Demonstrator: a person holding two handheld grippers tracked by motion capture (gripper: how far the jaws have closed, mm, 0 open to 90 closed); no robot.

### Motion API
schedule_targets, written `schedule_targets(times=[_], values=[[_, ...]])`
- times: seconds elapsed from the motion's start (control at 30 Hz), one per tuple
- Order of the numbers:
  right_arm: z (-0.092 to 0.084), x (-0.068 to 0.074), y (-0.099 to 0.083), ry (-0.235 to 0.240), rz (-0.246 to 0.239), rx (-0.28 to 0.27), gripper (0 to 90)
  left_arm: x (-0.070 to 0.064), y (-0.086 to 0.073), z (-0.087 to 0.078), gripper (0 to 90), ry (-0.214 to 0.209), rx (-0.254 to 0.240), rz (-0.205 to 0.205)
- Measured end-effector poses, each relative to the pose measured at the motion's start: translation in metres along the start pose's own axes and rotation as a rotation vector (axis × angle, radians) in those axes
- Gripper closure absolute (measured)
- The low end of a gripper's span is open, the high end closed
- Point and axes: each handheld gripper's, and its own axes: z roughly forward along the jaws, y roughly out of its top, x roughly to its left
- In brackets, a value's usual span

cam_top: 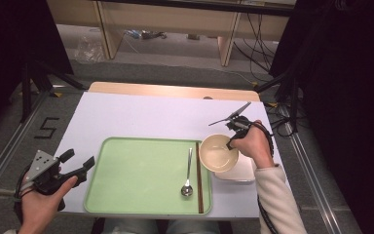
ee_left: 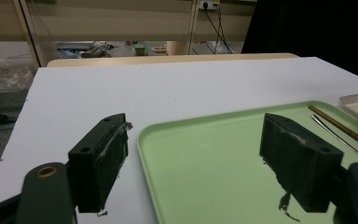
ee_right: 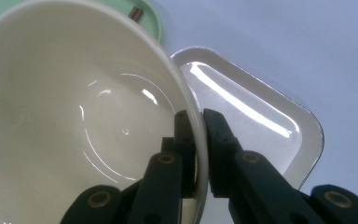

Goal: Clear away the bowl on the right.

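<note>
1. In the high view the right tool [cam_top: 230,141] sits right of centre, at the far right corner of the green tray [cam_top: 136,195], with the person's right hand [cam_top: 251,146] wrapped round its body.
2. Its jaws are pinched on the wall of a cream bowl [cam_top: 217,152]. In the right gripper view [ee_right: 200,154] one jaw lies inside the bowl [ee_right: 74,116] and the other outside, with the rim running between them.
3. The bowl is tilted, its mouth turned toward the left of the high view. It hangs partly over a white square dish [cam_top: 243,171] that lies on the desk [cam_top: 141,117] just right of the tray.
4. In the right gripper view the dish [ee_right: 261,116] shows at the right behind the bowl, shiny and with rounded corners.
5. The left tool [cam_top: 80,165] is in the lower left of the high view, just off the tray's left edge. The person's left hand [cam_top: 41,202] grips it from below.
6. Its jaws are spread wide with nothing between them. In the left gripper view [ee_left: 209,154] one jaw hangs over the white desk [ee_left: 168,84] and the other over the tray [ee_left: 205,158].
7. A metal spoon [cam_top: 188,176] lies on the right part of the tray, bowl end toward the bottom of the high view.
8. Just right of the spoon, brown chopsticks [cam_top: 199,178] lie along the tray's right edge.
</note>
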Motion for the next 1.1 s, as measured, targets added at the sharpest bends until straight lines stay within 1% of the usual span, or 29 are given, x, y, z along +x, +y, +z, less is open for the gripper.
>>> schedule_targets(times=[0.03,0.07,0.13,0.17,0.2,0.23,0.27,0.3,0.33,0.37,0.4,0.43,0.5,0.53,0.57,0.63,0.67,0.7,0.73,0.77,0.8,0.83,0.87,0.9,0.93,1.0,1.03,1.07,1.1], values=[[-0.001,-0.001,0.001,0.01,-0.017,0.01,85.3,0.0,0.0,0.0,22.9,0.0,0.001,0.0],[-0.001,0.0,0.002,0.004,-0.005,0.015,85.3,0.0,0.0,0.0,22.9,0.0,0.001,0.0],[-0.001,0.003,0.002,0.009,0.022,0.019,85.3,0.0,0.0,0.0,22.9,0.0,0.001,0.0],[-0.001,0.002,0.002,0.012,-0.004,0.01,85.3,0.0,0.0,0.0,22.9,-0.001,0.001,-0.001],[0.0,0.001,0.003,0.008,-0.019,0.002,85.3,0.0,0.0,0.0,22.9,0.0,0.001,0.0],[-0.001,0.004,0.003,0.013,0.008,0.01,85.3,0.0,0.0,0.0,22.9,0.0,0.001,0.001],[0.0,0.002,0.003,0.01,-0.021,-0.001,85.3,0.0,0.0,0.0,22.9,0.0,0.001,0.001],[0.0,0.002,0.003,0.049,-0.011,-0.001,85.3,0.0,0.0,0.0,22.9,0.0,0.001,0.0],[0.0,0.002,0.003,0.05,-0.011,-0.004,85.3,0.0,0.0,0.0,22.9,0.0,0.001,0.002],[-0.001,0.003,0.003,0.045,-0.004,-0.004,85.3,0.0,0.0,0.0,22.9,0.0,0.001,0.002],[-0.001,0.004,0.003,0.012,-0.001,-0.012,85.3,0.0,0.0,0.0,22.9,0.0,0.001,0.001],[-0.001,0.004,0.004,0.011,-0.008,-0.014,85.3,0.0,0.0,0.0,22.9,0.0,0.001,0.001],[-0.001,0.006,0.004,0.013,0.012,-0.011,85.3,0.0,0.0,0.0,22.9,0.001,0.001,0.001],[-0.001,0.006,0.004,0.015,0.002,-0.016,85.3,0.0,0.0,0.0,22.9,0.001,0.001,0.002],[-0.001,0.008,0.004,0.01,0.022,-0.009,85.3,0.0,0.0,0.0,22.9,0.001,0.0,0.003],[-0.001,0.008,0.005,0.017,0.015,-0.013,85.3,0.0,0.0,0.0,22.9,0.0,0.0,0.002],[-0.002,0.01,0.005,0.021,0.028,-0.011,85.3,0.0,0.0,0.0,22.9,0.001,-0.001,0.002],[-0.001,0.008,0.005,0.022,0.011,-0.016,85.3,0.0,0.0,0.0,22.9,0.001,0.0,0.002],[-0.001,0.012,0.005,0.017,0.044,-0.015,85.3,0.0,0.0,0.0,22.9,0.001,0.001,0.001],[-0.001,0.011,0.005,0.011,0.021,-0.022,85.3,0.0,0.0,0.0,22.9,0.001,0.001,0.001],[-0.001,0.011,0.006,0.024,0.019,-0.013,85.3,0.0,0.0,0.0,22.9,0.001,0.001,0.0],[-0.001,0.009,0.005,0.03,-0.002,-0.025,85.3,0.0,0.0,0.0,22.9,0.001,0.001,0.0],[-0.001,0.01,0.005,0.033,0.008,-0.03,85.3,0.0,0.0,0.0,22.9,0.0,0.001,0.0],[-0.001,0.012,0.006,0.028,0.015,-0.021,85.3,0.0,0.0,0.0,22.9,0.0,0.001,0.001],[0.0,0.012,0.007,0.021,0.007,-0.027,85.3,0.0,0.0,0.0,22.9,0.001,0.001,0.001],[-0.001,0.013,0.006,0.035,0.019,-0.03,85.3,0.0,0.0,0.0,22.9,0.001,0.001,0.0],[-0.002,0.014,0.007,0.041,0.033,-0.02,85.3,0.0,0.0,0.0,22.9,0.001,0.002,0.001],[-0.001,0.015,0.008,0.03,0.028,-0.024,85.3,0.0,0.0,0.0,22.9,0.0,0.003,0.0],[-0.001,0.015,0.008,0.026,0.013,-0.033,85.3,0.0,0.0,0.0,22.9,0.0,0.003,0.0]])
